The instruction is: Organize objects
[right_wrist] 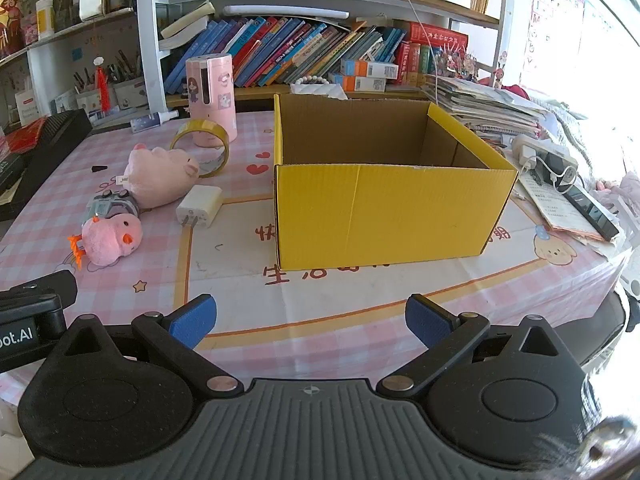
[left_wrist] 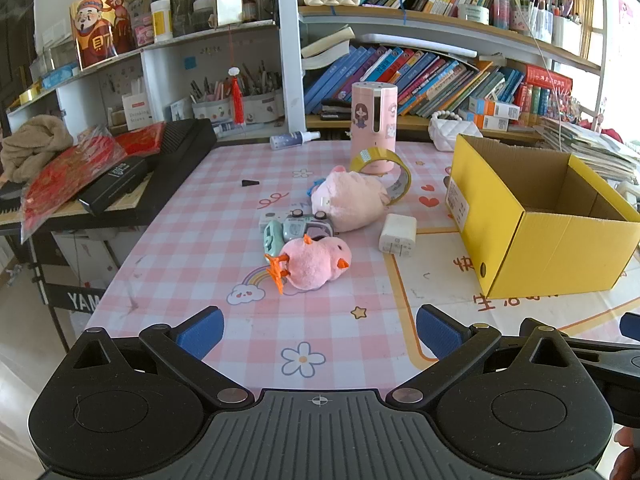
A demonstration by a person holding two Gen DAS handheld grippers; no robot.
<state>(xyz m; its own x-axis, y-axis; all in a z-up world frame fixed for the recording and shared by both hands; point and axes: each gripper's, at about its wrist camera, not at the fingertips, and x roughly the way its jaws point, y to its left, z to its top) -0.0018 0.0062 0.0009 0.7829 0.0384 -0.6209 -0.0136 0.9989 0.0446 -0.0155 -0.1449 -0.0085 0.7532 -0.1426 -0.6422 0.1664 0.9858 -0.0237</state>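
An open yellow cardboard box [left_wrist: 552, 248] [right_wrist: 384, 208] stands empty on the pink checked tablecloth. Left of it lie a pink chick plush [left_wrist: 318, 262] [right_wrist: 110, 238], a pink pig plush [left_wrist: 352, 200] [right_wrist: 160, 178], a small toy car [left_wrist: 294, 230] [right_wrist: 110, 204], a white charger [left_wrist: 397, 235] [right_wrist: 199, 205] and a yellow tape roll [left_wrist: 384, 168] [right_wrist: 202, 140]. My left gripper [left_wrist: 320, 334] is open and empty, short of the chick. My right gripper [right_wrist: 310, 322] is open and empty, in front of the box.
A pink cylinder dispenser [left_wrist: 374, 120] [right_wrist: 210, 96] and a spray bottle [left_wrist: 294, 139] stand at the back. A black keyboard [left_wrist: 160, 168] with red packets lies left. Bookshelves rise behind. Papers and a power strip [right_wrist: 560, 172] lie right of the box.
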